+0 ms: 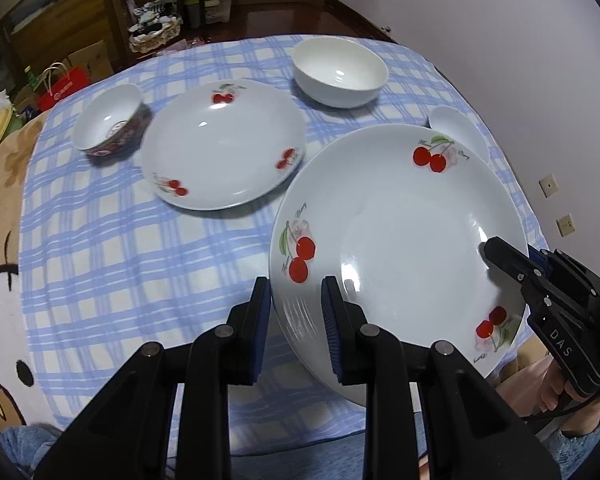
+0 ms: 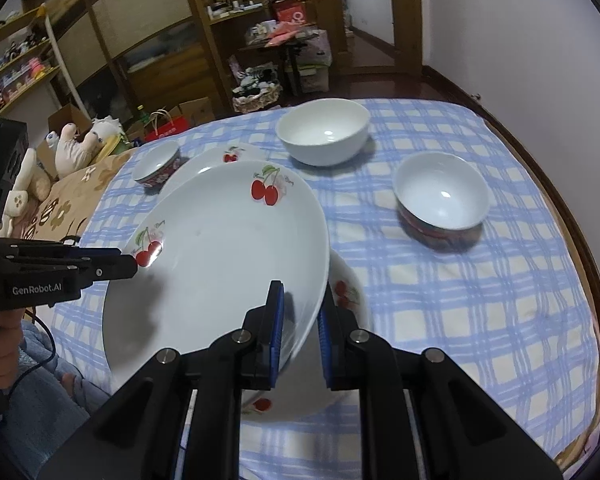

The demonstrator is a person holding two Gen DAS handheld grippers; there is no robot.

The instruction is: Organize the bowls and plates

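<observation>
Both grippers hold a large white cherry-print plate [image 1: 400, 240] [image 2: 220, 248] tilted above the blue checked cloth. My left gripper [image 1: 296, 292] [image 2: 130, 266] is shut on its near-left rim. My right gripper [image 2: 302, 296] [image 1: 486, 250] is shut on the opposite rim. A second cherry plate [image 2: 346, 292] lies on the cloth under the held one, mostly hidden. A third cherry plate [image 1: 224, 144] [image 2: 232, 154] lies farther back. Farther off stand a plain white bowl [image 1: 340, 72] [image 2: 324, 132] and two dark-patterned bowls, one to the left [image 1: 112, 124] [image 2: 156, 164] and one to the right [image 2: 440, 200] [image 1: 456, 128].
The blue checked cloth [image 1: 120, 260] [image 2: 480, 320] covers a round-edged surface with a dark wooden rim [image 2: 596, 280]. A floral blanket and plush toys [image 2: 80, 144] lie at the left. Shelves and clutter stand beyond. A person's hand [image 2: 0, 344] holds the left gripper's handle.
</observation>
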